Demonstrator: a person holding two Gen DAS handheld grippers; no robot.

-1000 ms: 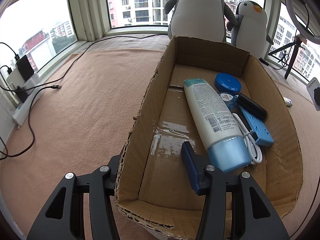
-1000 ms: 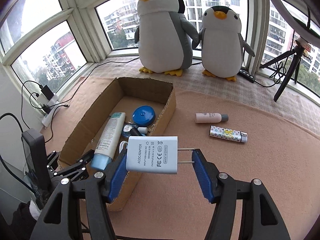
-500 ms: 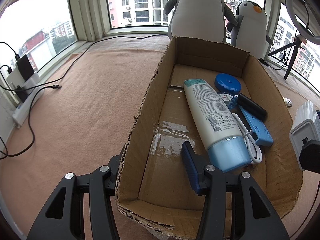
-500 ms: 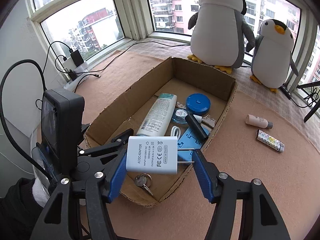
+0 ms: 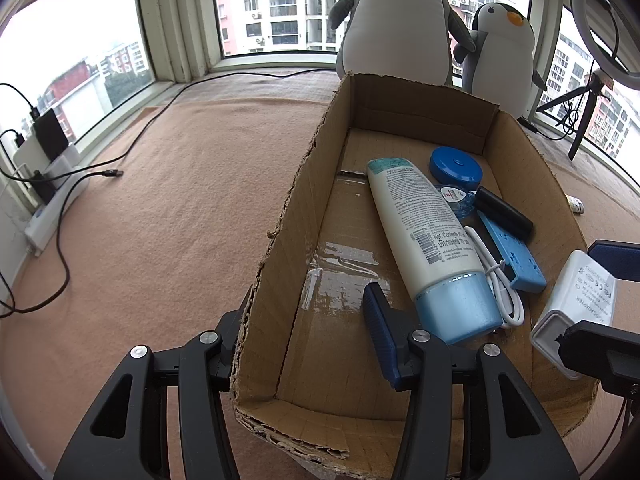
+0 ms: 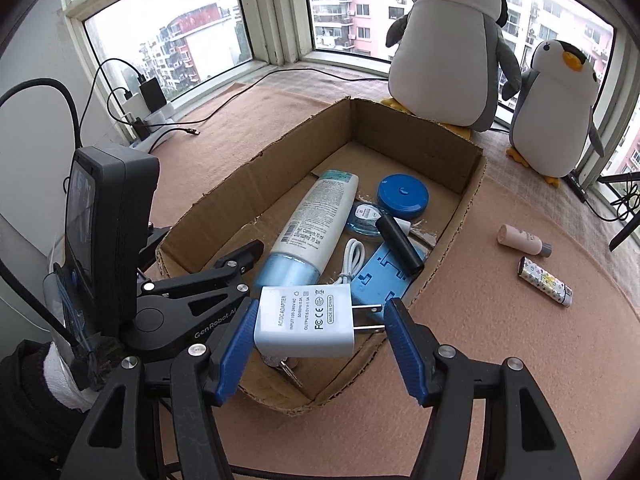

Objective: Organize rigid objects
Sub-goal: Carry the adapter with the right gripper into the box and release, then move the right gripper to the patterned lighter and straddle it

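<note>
**Right tongs hold adapter over box; left tongs clamp box wall**

Right tongs [image 6: 320, 344] grip a white AC/DC adapter [image 6: 306, 322]: left pad on the body end, right pad on the prong tips. Adapter is horizontal, label up, hanging above the near end of the cardboard box [image 6: 460, 216], not touching anything inside. Seen from the left wrist, it sits at the box's right side [image 5: 576, 304].

Left tongs [image 5: 304, 340] straddle the box's left wall [image 5: 280, 264], one finger outside, blue pad [image 5: 378, 320] inside; closed on the cardboard.

In box: lotion tube [image 6: 310, 224] with blue cap toward the near end, blue round tin [image 6: 402, 196], black cylinder [image 6: 400, 244] lying on a blue power strip [image 6: 380, 280], white cable [image 6: 350, 258], keys [image 6: 280, 362] under the adapter.

On the pink counter [image 6: 500, 340] right of the box: small pink bottle [image 6: 522, 240], patterned tube [image 6: 546, 282]. Well apart from the box.
</note>
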